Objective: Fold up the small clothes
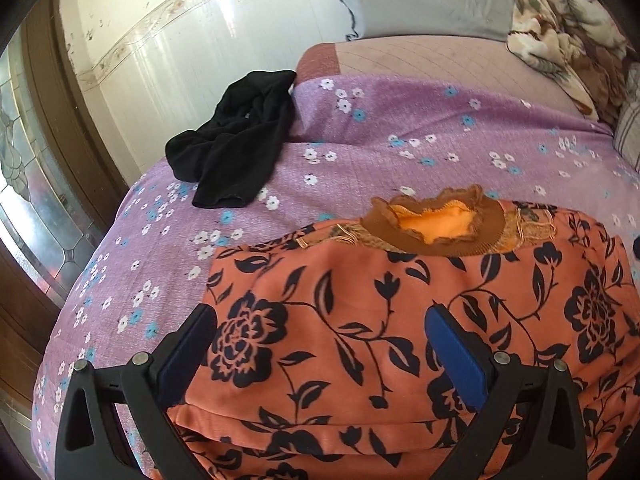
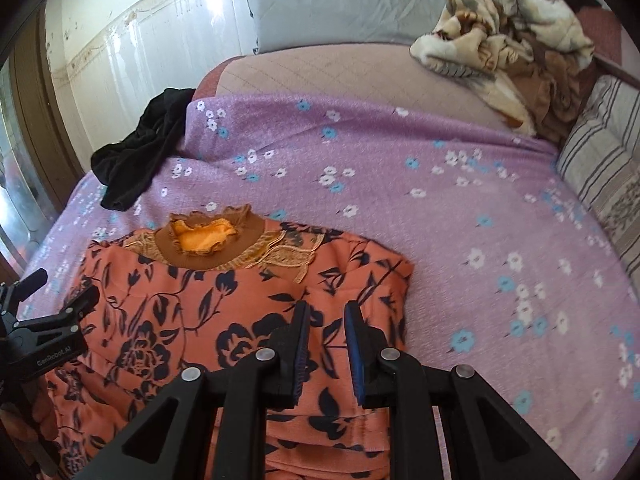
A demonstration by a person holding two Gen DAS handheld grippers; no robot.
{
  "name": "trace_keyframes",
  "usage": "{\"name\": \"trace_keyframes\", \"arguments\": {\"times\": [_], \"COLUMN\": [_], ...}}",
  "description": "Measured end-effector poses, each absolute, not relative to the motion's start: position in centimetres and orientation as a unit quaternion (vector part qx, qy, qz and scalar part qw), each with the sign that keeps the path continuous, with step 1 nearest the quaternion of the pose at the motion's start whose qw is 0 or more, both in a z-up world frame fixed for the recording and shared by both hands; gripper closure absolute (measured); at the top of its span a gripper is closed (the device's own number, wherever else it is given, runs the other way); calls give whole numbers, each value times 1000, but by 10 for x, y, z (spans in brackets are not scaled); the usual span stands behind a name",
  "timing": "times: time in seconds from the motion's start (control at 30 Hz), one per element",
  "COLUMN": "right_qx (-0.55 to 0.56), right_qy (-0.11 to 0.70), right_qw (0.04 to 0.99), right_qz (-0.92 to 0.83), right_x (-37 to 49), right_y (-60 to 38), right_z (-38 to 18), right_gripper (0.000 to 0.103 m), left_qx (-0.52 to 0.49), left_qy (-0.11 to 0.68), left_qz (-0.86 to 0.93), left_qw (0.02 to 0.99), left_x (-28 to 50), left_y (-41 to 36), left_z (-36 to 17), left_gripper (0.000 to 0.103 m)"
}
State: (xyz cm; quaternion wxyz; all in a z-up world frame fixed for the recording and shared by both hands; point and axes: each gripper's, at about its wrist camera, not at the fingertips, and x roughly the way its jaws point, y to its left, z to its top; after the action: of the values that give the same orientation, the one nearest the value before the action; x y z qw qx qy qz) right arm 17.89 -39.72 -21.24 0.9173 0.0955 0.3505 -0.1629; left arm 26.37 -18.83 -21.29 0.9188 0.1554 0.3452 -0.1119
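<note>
An orange top with black flowers and a brown frilled collar (image 1: 400, 320) lies folded on the purple flowered bedsheet (image 1: 360, 152); it also shows in the right wrist view (image 2: 208, 312). My left gripper (image 1: 320, 320) is wide open over its left part, the fabric lying between the fingers. My right gripper (image 2: 328, 312) is over the top's right part with a narrow gap between the jaws and nothing held. The left gripper's body shows at the left edge of the right wrist view (image 2: 44, 340).
A crumpled black garment (image 1: 236, 140) lies at the bed's far left edge, also in the right wrist view (image 2: 136, 152). A brown and cream blanket (image 2: 512, 40), a grey pillow (image 2: 344, 0) and a striped cushion (image 2: 600, 168) sit at the back and right.
</note>
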Motion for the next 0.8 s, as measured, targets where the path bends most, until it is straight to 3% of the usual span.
{"name": "trace_keyframes", "arguments": {"times": [0.3, 0.8], "right_qx": [13, 16], "right_qy": [312, 282], "right_qw": [923, 930], "right_qz": [-223, -236], "right_x": [169, 161], "right_y": [-389, -389], "right_z": [-194, -183], "right_gripper": [82, 82], "left_qx": [167, 167], "left_qy": [345, 347], "left_qz": [-120, -131], "left_qw": [916, 914], "left_x": [260, 258], "left_y": [-199, -201], "left_z": [-219, -219], "left_gripper": [0, 0]}}
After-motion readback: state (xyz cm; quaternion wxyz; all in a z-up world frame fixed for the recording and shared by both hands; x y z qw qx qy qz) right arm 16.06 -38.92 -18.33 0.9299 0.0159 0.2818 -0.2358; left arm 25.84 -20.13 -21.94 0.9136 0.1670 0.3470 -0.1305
